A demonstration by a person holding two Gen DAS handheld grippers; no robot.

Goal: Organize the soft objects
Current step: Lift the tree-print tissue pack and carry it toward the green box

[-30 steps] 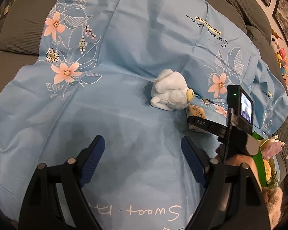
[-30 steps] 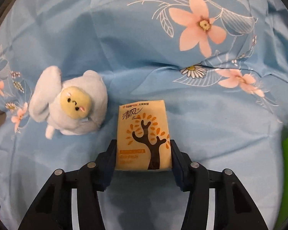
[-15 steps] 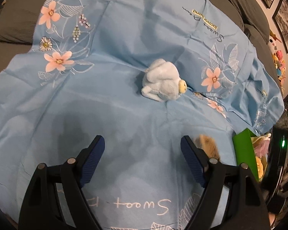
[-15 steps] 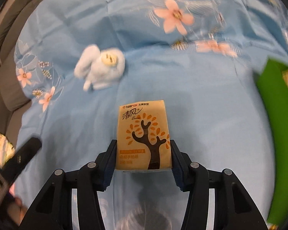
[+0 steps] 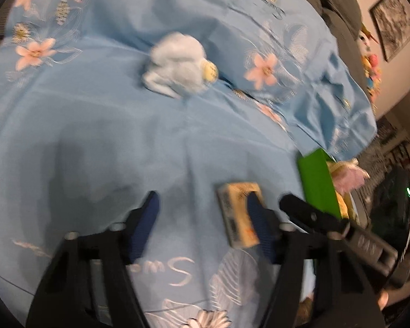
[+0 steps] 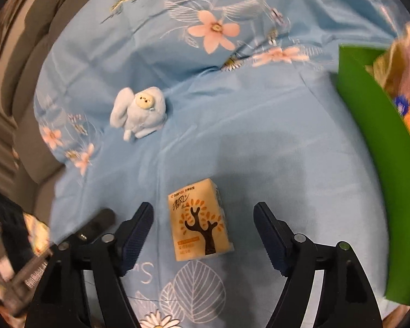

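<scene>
the right gripper (image 6: 203, 231) is opening, its pads clear of the tissue pack (image 6: 199, 222) that lies between them on the sheet (image 6: 259, 142). the left gripper (image 5: 202, 218) is closing on nothing, the pack just by its right finger. the pack looks light and squashy with slick film; a hold across its long sides, as the right jaws now straddle it, should serve. it is cream with a dark tree and orange leaves. the plush (image 6: 139, 114) lies far left, pale blue and fluffy, likely very light; take it round the body. the green bin (image 6: 374, 125) sits right, already holding toys.
</scene>
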